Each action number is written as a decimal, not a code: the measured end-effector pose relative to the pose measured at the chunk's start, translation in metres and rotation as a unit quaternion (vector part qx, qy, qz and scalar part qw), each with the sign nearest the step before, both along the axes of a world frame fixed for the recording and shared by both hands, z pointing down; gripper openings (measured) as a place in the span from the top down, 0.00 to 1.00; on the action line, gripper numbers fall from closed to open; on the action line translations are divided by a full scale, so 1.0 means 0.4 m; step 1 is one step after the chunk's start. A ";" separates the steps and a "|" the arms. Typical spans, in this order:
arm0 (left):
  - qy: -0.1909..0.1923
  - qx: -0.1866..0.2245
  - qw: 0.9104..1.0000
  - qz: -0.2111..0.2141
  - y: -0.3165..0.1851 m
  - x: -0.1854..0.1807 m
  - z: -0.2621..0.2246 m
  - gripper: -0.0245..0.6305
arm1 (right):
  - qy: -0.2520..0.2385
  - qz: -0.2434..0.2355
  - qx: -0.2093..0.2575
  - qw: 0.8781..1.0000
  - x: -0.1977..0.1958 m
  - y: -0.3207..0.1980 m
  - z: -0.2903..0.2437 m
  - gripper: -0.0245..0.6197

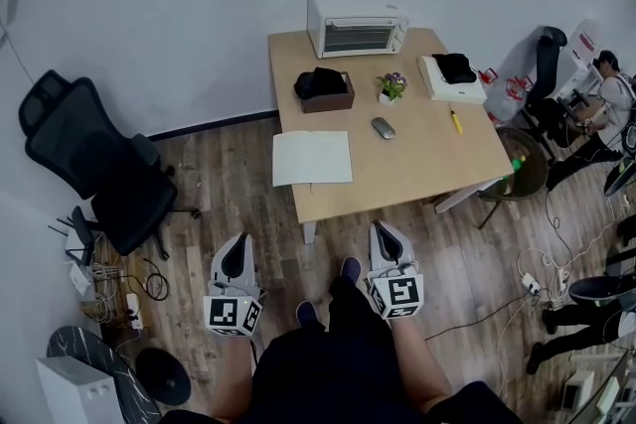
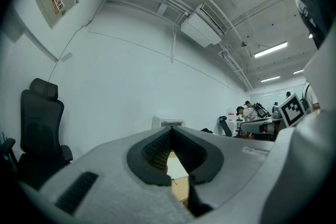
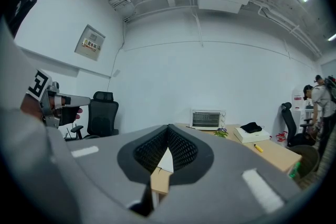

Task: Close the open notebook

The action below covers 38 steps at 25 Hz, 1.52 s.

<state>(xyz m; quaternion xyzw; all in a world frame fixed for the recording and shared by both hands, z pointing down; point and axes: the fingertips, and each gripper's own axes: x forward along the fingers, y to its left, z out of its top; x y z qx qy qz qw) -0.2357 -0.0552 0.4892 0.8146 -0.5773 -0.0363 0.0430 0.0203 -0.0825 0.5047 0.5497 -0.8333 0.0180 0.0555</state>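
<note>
The open notebook lies flat, white pages up, on the front left part of the wooden table. Both grippers hang in front of the table, above the floor and short of its near edge. My left gripper is shut and holds nothing; its closed jaws point toward the table, and a strip of the white notebook shows below them. My right gripper is also shut and empty. Under its tips I see the notebook's page and the table edge.
On the table stand a white toaster oven, a brown box, a small potted plant, a grey mouse, a yellow marker and a white box. A black office chair stands left; cables and people are at right.
</note>
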 end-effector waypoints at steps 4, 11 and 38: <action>-0.003 0.000 1.000 -0.004 -0.037 -0.008 0.026 0.98 | -0.003 -0.008 0.003 1.000 -0.008 -0.033 0.010 0.97; -0.005 0.008 1.000 -0.014 -0.126 0.003 0.074 0.98 | -0.001 -0.019 0.018 1.000 0.003 -0.123 0.009 0.97; -0.009 -0.023 0.999 -0.035 -0.360 -0.011 0.317 0.98 | -0.009 -0.034 0.023 0.999 0.022 -0.379 0.138 0.96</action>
